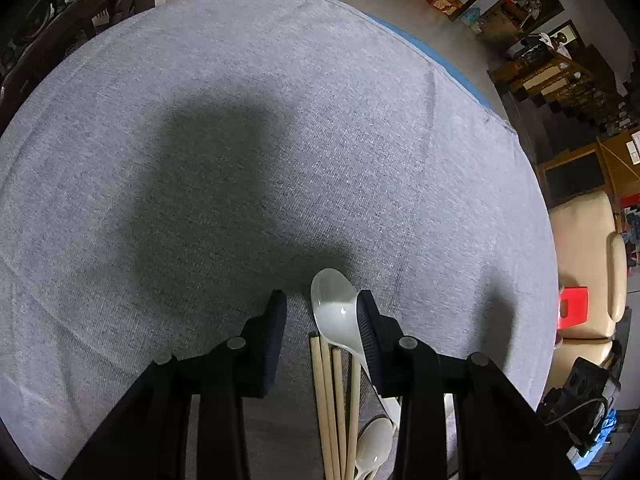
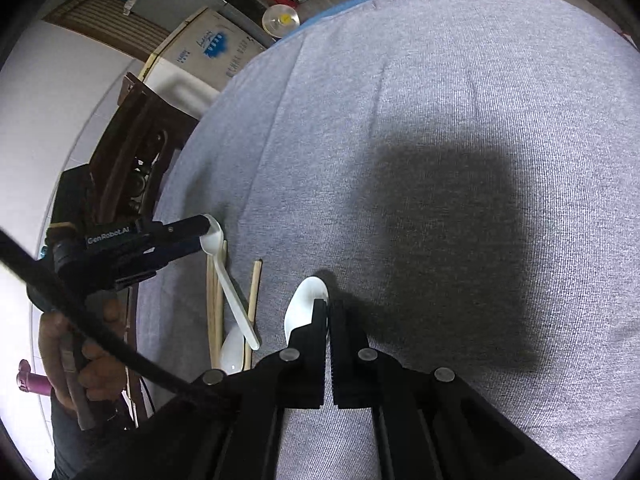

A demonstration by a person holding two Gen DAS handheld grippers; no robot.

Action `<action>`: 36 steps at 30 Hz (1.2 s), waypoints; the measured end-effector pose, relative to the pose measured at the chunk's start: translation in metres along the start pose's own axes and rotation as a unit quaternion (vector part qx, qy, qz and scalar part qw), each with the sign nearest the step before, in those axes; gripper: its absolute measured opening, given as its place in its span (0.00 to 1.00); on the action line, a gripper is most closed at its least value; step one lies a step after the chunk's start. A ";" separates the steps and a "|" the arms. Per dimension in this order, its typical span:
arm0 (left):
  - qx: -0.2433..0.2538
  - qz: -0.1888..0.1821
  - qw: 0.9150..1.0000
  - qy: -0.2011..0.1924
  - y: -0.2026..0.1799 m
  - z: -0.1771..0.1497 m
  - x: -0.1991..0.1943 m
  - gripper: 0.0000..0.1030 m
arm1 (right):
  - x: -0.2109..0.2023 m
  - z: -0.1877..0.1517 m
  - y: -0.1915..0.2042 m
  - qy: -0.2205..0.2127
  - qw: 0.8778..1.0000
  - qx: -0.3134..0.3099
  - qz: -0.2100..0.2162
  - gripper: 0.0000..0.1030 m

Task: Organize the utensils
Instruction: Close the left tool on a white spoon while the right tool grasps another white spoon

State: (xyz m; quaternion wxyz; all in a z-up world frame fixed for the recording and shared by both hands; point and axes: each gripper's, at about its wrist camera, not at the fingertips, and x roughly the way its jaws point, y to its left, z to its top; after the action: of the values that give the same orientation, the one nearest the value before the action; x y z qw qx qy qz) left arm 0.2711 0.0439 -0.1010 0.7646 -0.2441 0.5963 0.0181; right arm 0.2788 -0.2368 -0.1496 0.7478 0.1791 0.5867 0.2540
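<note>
Chopsticks [image 1: 334,412] are lying bunched on the grey cloth [image 1: 200,160], and we are seeing them run between the fingers of our left gripper [image 1: 322,308], whose jaws are standing wide apart. A white spoon [image 1: 334,300] is crossing over the chopstick tips, its bowl lying just against the inner face of the right-hand finger, though we cannot tell whether the finger is actually touching it. A second white spoon [image 1: 374,448] is lying lower down beside the sticks, partly hidden behind that finger.

From the right wrist view we are looking at the left gripper [image 2: 202,232] reaching in from the side over the spoon with the long handle [image 2: 230,280], with one chopstick [image 2: 255,304] lying a little apart from the rest. Our right gripper [image 2: 329,312] is showing its jaws nearly together, with only a thin slit between them; a white spoon bowl [image 2: 304,304] is sitting just behind the left-hand finger, and we cannot tell if anything is pinched.

The cloth is covering a round table, and both grippers are casting broad shadows on it. Around it we are seeing a dark wooden chair [image 2: 132,152], a cardboard box [image 2: 208,52], cluttered shelves [image 1: 532,60] and a cream armchair [image 1: 588,264]
</note>
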 end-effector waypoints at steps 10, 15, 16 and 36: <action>-0.005 -0.023 1.000 -0.012 -0.008 0.008 0.006 0.03 | 0.001 -0.001 -0.001 -0.002 1.000 0.006 0.010 0.02; 0.007 -0.033 0.999 -0.031 -0.010 0.008 -0.005 0.00 | -0.005 -0.003 -0.002 -0.011 1.000 0.008 0.018 0.02; 0.011 -0.035 0.999 -0.037 -0.009 0.006 -0.010 0.00 | -0.007 -0.004 -0.002 -0.013 1.000 0.008 0.019 0.02; -0.024 -0.073 0.997 -0.014 -0.017 0.017 0.022 0.36 | -0.012 -0.003 -0.007 -0.019 1.000 0.008 0.017 0.02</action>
State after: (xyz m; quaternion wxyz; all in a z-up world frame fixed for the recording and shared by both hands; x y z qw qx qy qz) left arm 0.2983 0.0295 -0.1121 0.7663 -0.3046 0.5654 -0.0202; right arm 0.2745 -0.2497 -0.1448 0.7528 0.1995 0.5716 0.2582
